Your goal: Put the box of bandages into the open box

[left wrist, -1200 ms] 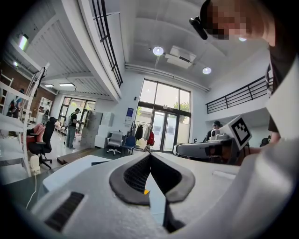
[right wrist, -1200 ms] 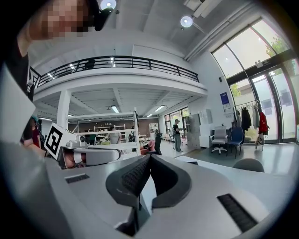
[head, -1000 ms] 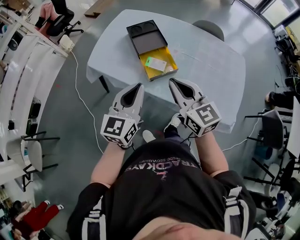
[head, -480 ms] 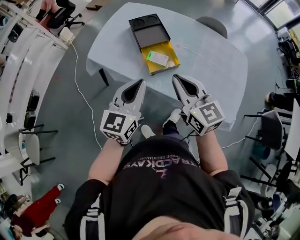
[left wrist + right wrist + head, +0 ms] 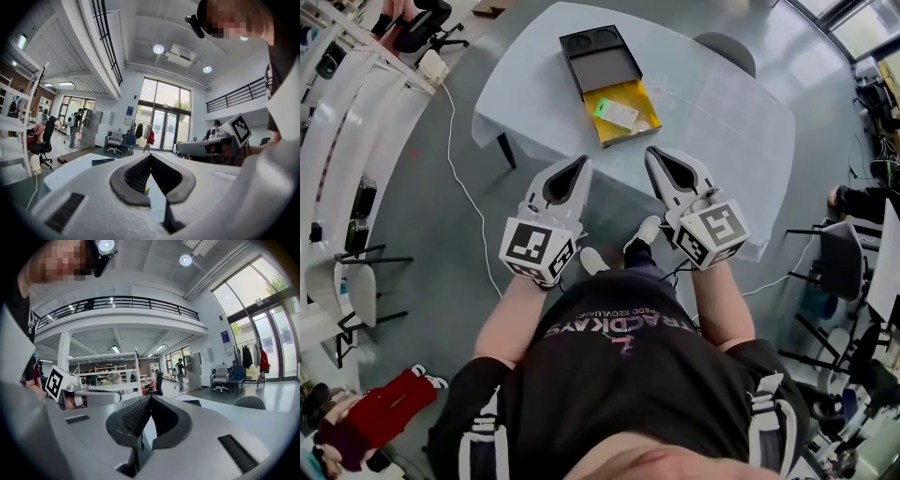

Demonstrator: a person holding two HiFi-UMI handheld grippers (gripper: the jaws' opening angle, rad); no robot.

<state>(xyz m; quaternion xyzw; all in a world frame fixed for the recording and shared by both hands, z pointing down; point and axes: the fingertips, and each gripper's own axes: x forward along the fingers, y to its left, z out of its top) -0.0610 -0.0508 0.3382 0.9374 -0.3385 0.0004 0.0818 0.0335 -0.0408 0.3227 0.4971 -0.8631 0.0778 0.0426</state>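
Note:
An open box lies on the pale table (image 5: 712, 112), its black lid (image 5: 598, 58) beyond its yellow tray (image 5: 639, 120). A small white box of bandages with a green mark (image 5: 615, 113) lies flat inside the yellow tray. Both grippers hang short of the table's near edge, above the floor, and point toward the box. My left gripper (image 5: 580, 162) (image 5: 150, 155) is shut and holds nothing. My right gripper (image 5: 652, 152) (image 5: 150, 397) is also shut and holds nothing. Each stands well apart from the tray.
A grey chair (image 5: 724, 54) stands at the table's far side. A white cable (image 5: 461, 192) runs over the floor at the left. Desks and chairs line the left wall, more chairs (image 5: 839, 258) stand at the right. A person in red (image 5: 380, 412) is at the lower left.
The view has shifted slightly, so the table sits a little higher in the picture. Both grippers keep their places, still shut. The person in red has moved further into view at the lower left.

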